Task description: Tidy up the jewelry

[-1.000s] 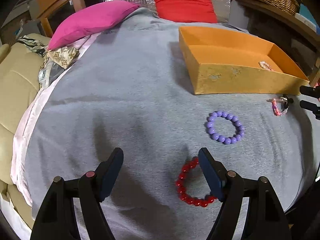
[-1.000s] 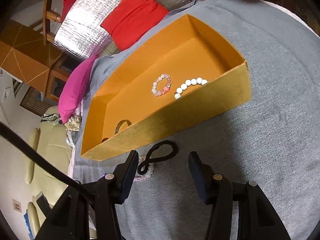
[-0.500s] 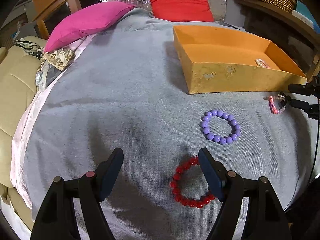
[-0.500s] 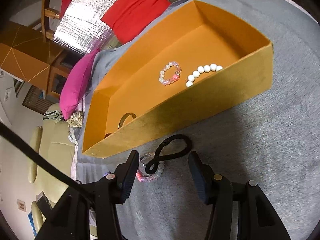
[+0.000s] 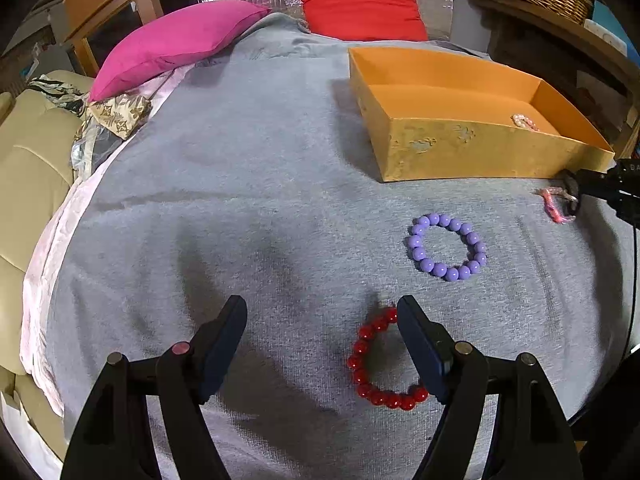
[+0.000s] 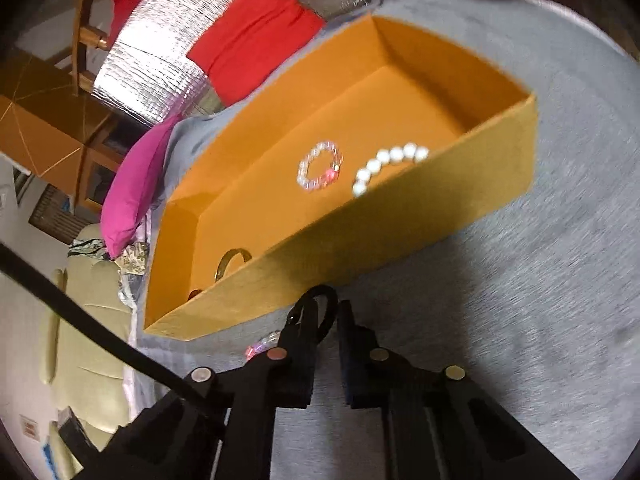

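Left wrist view: a grey blanket [image 5: 248,216] is spread as the work surface, and the orange box [image 5: 472,152] is set near its far right as the collecting place; some bracelets are already inside. A purple bead bracelet [image 5: 447,246] and a red bead bracelet [image 5: 380,364] are left lying loose, the red one partly under the left gripper [image 5: 322,340], whose jaws are held wide apart and empty. The right gripper [image 6: 326,316] is seen clamped on a black hair tie [image 6: 320,304] just outside the box wall; half a second ago its jaws stood apart around it, and they have just been closing.
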Demonstrator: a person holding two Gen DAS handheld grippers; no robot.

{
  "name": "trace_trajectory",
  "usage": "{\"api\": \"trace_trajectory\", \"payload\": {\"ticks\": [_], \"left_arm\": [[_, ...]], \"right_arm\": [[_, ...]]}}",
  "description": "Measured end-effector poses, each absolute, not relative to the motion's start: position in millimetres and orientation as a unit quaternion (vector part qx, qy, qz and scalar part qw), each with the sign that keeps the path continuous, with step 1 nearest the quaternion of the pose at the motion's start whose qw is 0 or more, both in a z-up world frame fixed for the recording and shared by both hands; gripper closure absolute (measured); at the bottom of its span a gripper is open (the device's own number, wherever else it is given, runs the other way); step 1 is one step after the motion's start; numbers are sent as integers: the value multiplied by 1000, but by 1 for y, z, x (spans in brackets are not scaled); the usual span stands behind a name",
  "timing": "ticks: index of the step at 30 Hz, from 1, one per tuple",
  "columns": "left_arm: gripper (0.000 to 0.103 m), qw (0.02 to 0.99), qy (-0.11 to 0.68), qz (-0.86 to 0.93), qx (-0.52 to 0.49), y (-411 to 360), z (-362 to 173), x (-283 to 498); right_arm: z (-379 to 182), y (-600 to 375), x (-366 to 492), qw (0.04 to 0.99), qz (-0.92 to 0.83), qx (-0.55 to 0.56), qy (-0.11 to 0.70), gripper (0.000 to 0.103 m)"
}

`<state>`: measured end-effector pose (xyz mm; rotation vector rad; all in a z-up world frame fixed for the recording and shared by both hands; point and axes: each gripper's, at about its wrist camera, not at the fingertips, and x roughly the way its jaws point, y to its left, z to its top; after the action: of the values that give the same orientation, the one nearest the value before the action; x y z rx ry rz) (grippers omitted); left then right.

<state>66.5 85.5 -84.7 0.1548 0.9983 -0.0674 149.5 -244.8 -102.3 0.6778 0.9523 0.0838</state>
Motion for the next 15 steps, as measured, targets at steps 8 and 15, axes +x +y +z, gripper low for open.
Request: {"api": "trace_trajectory", "payload": {"ticks": [8,15], "left_arm": [[25,867,491,-63,62,83,-89,54],[25,861,494,-90,84,64,-98,38]], "right_arm": [[-95,-280,136,840,14,328,433,92],[-105,-282,135,800,62,369,469,85]]}}
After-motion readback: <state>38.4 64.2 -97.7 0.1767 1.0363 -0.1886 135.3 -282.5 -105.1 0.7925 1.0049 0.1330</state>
